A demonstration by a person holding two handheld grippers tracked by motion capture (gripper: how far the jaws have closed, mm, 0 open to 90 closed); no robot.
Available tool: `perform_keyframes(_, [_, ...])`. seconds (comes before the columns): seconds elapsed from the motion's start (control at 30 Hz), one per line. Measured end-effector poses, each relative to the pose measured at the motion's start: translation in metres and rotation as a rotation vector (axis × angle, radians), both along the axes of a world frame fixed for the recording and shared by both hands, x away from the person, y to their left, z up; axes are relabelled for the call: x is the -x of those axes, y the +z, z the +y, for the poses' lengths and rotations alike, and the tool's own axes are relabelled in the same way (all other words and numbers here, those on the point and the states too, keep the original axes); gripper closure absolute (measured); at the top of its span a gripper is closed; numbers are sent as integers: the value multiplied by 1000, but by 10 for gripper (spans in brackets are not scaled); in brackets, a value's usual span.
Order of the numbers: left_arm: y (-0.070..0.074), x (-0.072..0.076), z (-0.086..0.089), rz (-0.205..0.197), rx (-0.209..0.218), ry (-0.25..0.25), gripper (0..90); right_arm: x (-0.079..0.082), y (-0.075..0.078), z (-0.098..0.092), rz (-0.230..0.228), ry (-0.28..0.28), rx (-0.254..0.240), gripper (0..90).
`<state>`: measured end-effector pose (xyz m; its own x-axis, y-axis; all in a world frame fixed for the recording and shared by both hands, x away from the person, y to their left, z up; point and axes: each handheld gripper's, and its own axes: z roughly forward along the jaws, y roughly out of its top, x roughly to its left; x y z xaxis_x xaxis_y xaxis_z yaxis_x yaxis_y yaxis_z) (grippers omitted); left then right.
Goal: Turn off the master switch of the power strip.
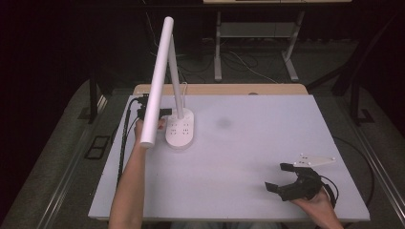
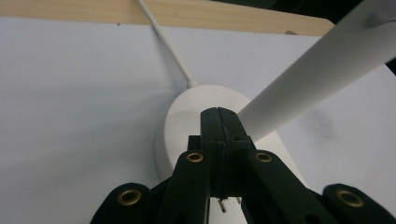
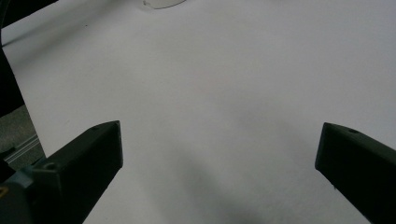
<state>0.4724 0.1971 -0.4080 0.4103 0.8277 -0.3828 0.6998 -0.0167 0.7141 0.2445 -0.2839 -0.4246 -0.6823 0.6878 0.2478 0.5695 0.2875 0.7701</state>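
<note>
A white desk lamp stands at the table's far left on its oval base (image 1: 180, 130), and its long bar head (image 1: 156, 83) slants down toward the front. My left gripper (image 1: 167, 111) reaches in from the left, partly hidden behind the bar. In the left gripper view it (image 2: 218, 113) is shut with nothing between the jaws, its tip over the base (image 2: 182, 121), beside the bar (image 2: 317, 65). My right gripper (image 1: 278, 177) is held open low over the front right of the table. In the right gripper view its (image 3: 219, 154) jaws stand wide apart above bare white surface.
The white table top (image 1: 239, 157) has a wooden strip (image 1: 219, 89) along its far edge. The lamp's thin cable (image 2: 163, 42) runs off toward that edge. Black cables (image 1: 125, 138) trail along the left side. A metal table frame (image 1: 258, 43) stands on the floor beyond.
</note>
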Motion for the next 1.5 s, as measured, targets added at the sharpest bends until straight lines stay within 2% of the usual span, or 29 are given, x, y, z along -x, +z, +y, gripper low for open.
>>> perform_keyframes(0.13, [3, 7, -1, -21, 8, 5, 899, 0, 0, 0, 0, 0, 1, 1])
perform_keyframes(0.33, [3, 19, 7, -53, 29, 15, 898, -1, 0, -1, -9, -6, -3, 1])
perform_keyframes(0.47, [5, 28, 14, -78, 63, 26, 895, -1, 0, -1, -7, -12, -4, 1])
perform_keyframes(0.67, [8, 40, 21, -87, 110, 1, 688, -1, 1, -1, -10, -10, -5, 1])
perform_keyframes(0.7, [9, 43, 23, -88, 118, -2, 614, -1, 0, -1, -9, -10, -4, 1])
perform_keyframes(0.73, [9, 45, 24, -88, 125, -10, 614, -1, 0, -1, -9, -10, -4, 1])
perform_keyframes(0.77, [9, 48, 25, -94, 135, -10, 530, -1, 0, -1, -10, -7, -3, 1])
perform_keyframes(0.8, [9, 51, 25, -101, 152, -7, 530, -1, 0, -1, -10, -7, -3, 1])
perform_keyframes(0.97, [10, 63, 26, -110, 121, -14, 344, -1, 1, -1, -9, -9, -6, 1])
perform_keyframes(1.03, [12, 71, 26, -117, 142, -24, 232, 0, 1, -1, -9, -6, -4, 1])
perform_keyframes(1.1, [13, 77, 24, -128, 143, -41, 142, -1, 0, 0, -9, -5, -4, 1])
perform_keyframes(1.13, [14, 80, 24, -136, 126, -44, 124, -1, 0, 0, -6, -7, -5, 1])
perform_keyframes(1.17, [14, 83, 22, -136, 118, -45, 111, -1, 0, 0, -4, -6, -3, 1])
perform_keyframes(1.23, [14, 89, 20, -123, 115, -51, 13, -1, 0, 1, -6, -3, -2, 1])
perform_keyframes(1.5, [20, 116, 16, -168, 66, -83, 0, 1, 1, 2, -5, -2, -4, 1])
